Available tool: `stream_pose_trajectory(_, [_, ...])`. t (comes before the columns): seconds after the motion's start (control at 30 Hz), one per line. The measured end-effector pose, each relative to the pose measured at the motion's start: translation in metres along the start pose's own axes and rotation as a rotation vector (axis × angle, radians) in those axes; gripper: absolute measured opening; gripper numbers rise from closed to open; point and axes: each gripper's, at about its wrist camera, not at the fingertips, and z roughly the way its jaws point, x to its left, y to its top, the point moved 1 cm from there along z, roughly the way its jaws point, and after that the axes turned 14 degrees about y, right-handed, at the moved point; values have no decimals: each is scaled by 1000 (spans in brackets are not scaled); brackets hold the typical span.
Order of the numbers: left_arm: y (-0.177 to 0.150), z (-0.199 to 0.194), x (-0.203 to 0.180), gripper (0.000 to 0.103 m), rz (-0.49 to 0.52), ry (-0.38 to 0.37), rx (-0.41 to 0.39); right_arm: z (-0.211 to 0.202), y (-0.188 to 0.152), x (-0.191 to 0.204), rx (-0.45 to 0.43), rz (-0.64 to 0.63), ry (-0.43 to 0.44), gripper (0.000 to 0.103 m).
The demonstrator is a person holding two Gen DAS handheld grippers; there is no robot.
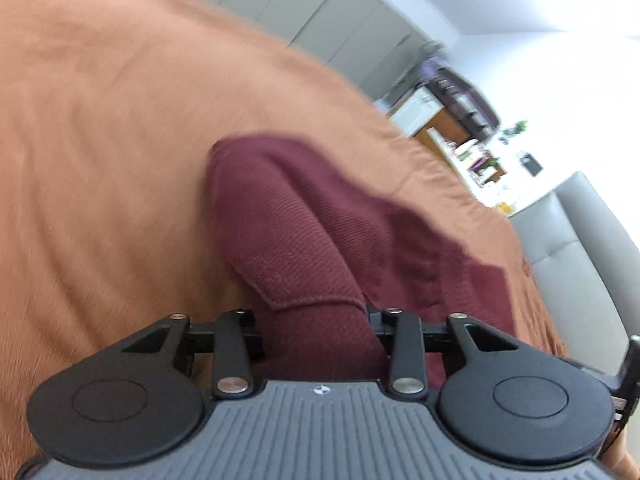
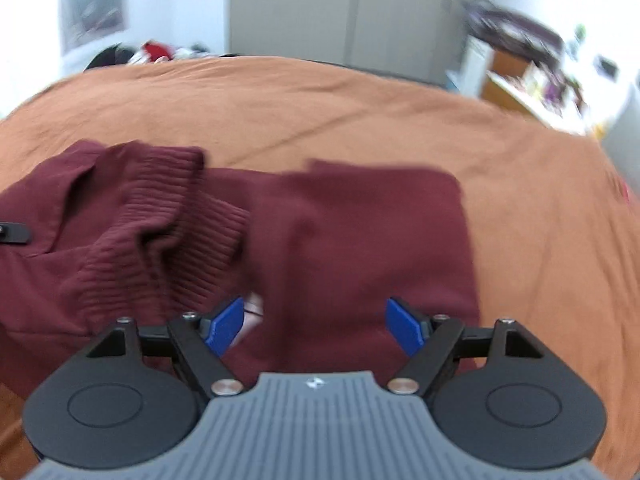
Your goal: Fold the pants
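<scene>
Dark red pants (image 2: 360, 232) lie spread on an orange bed cover (image 2: 320, 100), with a bunched ribbed band (image 2: 168, 208) at the left. My right gripper (image 2: 314, 320) hovers over the near edge of the cloth, blue pads (image 2: 404, 326) wide apart and open, nothing pinched between them. In the left wrist view a ridge of the pants (image 1: 288, 216) runs straight into my left gripper (image 1: 316, 320). The cloth fills the narrow gap between its jaws and hides the pads, so it is shut on the fabric. A black part (image 2: 14, 234) shows at the left edge of the right wrist view.
The orange cover (image 1: 100, 140) stretches far around the pants. Grey cupboards (image 2: 340, 16) stand behind the bed, a cluttered shelf (image 2: 532, 76) at the right, a heap of clothes (image 2: 156, 50) at the far left. A grey padded seat (image 1: 580, 248) stands beside the bed.
</scene>
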Motion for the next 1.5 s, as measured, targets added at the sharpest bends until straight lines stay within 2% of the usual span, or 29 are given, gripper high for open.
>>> stream_pose_trajectory(0.07, [10, -8, -18, 40, 9, -32, -30, -6, -5, -14, -13, 55, 34, 75])
stream_pose_trajectory(0.17, [19, -17, -46, 40, 53, -29, -69, -8, -12, -20, -5, 42, 9, 75])
stream_pose_trajectory(0.27, [21, -25, -77, 40, 97, -24, -113, -13, -19, -20, -3, 30, 21, 75])
stream_pose_trajectory(0.43, [18, -36, -141, 40, 286, -49, -173, -22, -30, -30, -15, -10, 13, 75])
stream_pose_trajectory(0.63, [2, -26, -237, 40, 525, -146, -223, -34, -41, -55, -29, 59, 14, 75])
stream_pose_trajectory(0.8, [-32, 14, -298, 41, 652, -190, -192, -49, -53, -80, -42, 131, -1, 75])
stream_pose_trajectory(1.03, [-84, 54, -342, 43, 796, -266, -114, -65, -66, -115, -75, 221, -1, 75])
stream_pose_trajectory(1.17, [-94, 59, -336, 43, 754, -269, -72, -56, -66, -123, -143, 256, 76, 75])
stream_pose_trajectory(1.23, [-89, 54, -327, 43, 727, -276, -70, -44, -62, -115, -170, 217, 103, 62])
stream_pose_trajectory(1.3, [-78, 49, -321, 43, 698, -283, -63, -35, -60, -99, -214, 133, 87, 56])
stream_pose_trajectory(1.37, [-67, 42, -310, 43, 654, -283, -57, -30, -56, -80, -265, 60, 88, 45])
stream_pose_trajectory(1.4, [-60, 39, -304, 43, 623, -283, -59, -28, -53, -71, -281, 41, 117, 30])
stream_pose_trajectory(1.43, [-53, 36, -294, 43, 587, -284, -60, -29, -52, -61, -310, 13, 129, 25])
stream_pose_trajectory(1.5, [-40, 32, -281, 43, 532, -288, -61, -28, -49, -39, -338, -80, 70, 30])
